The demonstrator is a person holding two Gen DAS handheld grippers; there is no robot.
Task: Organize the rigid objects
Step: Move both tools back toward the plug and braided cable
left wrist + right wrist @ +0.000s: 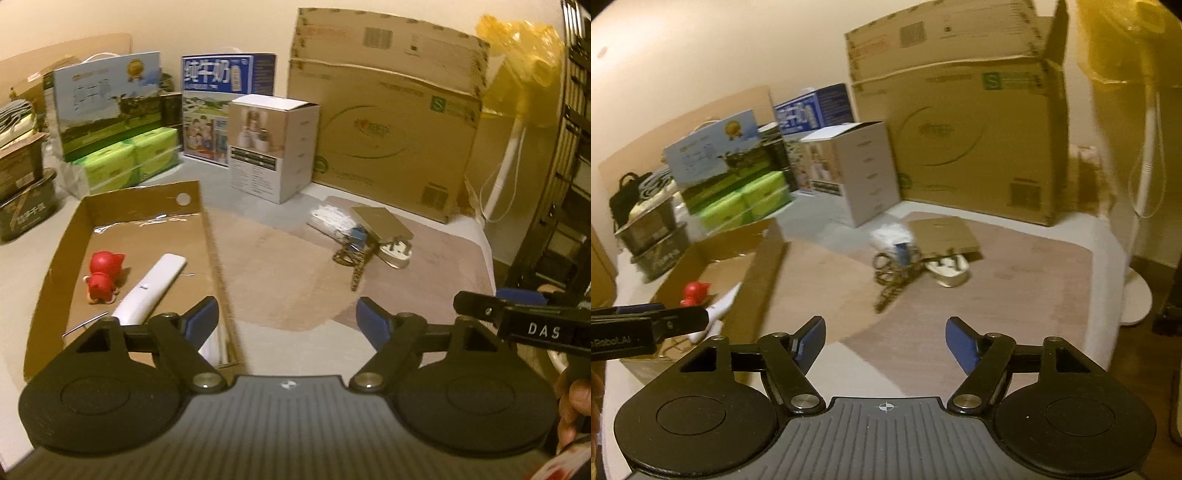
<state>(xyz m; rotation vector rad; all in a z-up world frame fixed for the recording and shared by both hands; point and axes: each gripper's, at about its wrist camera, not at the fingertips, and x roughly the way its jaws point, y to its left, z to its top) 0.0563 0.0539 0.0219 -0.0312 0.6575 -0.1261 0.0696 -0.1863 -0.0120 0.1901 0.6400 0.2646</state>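
A shallow cardboard tray (207,236) (764,266) lies at the left of the table. In it are a red toy figure (102,275) (695,292) and a white remote (151,291) (720,308). Further right on the brown mat lie a white plug adapter (396,254) (948,272), a patterned keychain strap (354,262) (891,282), a flat tan card box (382,221) (945,236) and a white packet (332,219) (891,236). My left gripper (287,319) is open and empty, beside the tray's right wall. My right gripper (885,341) is open and empty, above the mat, short of the pile.
A large cardboard box (384,114) (964,129), a white product box (273,147) (857,173), milk cartons (225,96) and green tissue packs (129,158) line the back. A fan stand (1141,229) is at the right, off the table edge.
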